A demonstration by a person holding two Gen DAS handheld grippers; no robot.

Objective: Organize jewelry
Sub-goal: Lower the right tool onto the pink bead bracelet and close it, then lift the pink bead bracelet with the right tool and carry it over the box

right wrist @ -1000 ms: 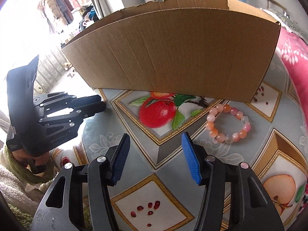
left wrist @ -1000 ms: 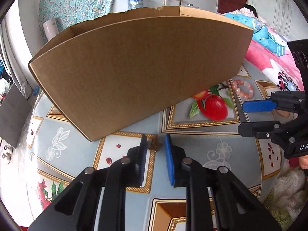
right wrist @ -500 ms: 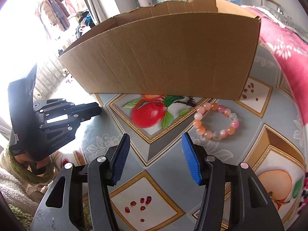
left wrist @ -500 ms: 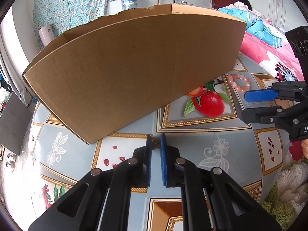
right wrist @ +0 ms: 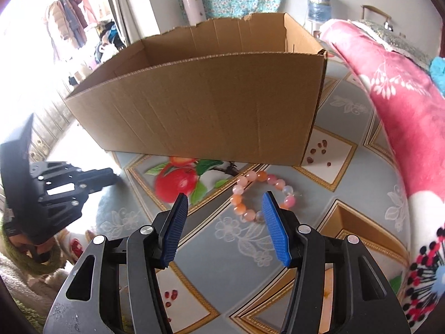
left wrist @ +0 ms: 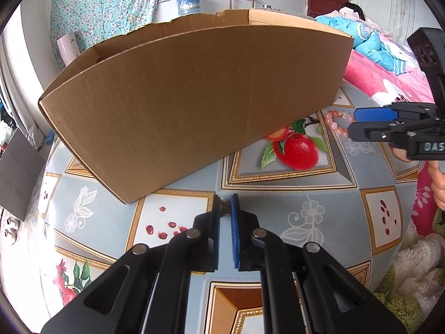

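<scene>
**Brown metal pinched on the left, pink beads waiting on the right**

Brown and small, a trinket sits between the tips of the left gripper, just in front of the near wall of the cardboard box; what kind of jewelry it is cannot be made out. The jaws have just been closing and now stand almost together, clamped on that piece.

To do this step well, lift straight up until the piece clears the box rim, then carry it over the open top before letting go; a grip this far out on the tips could slip if the hand swings.

The right gripper has its jaws about half apart and grasps nothing. The pink bead bracelet lies on the patterned tablecloth just in front of the box's right end, partly behind the right fingertip; contact cannot be told.
</scene>
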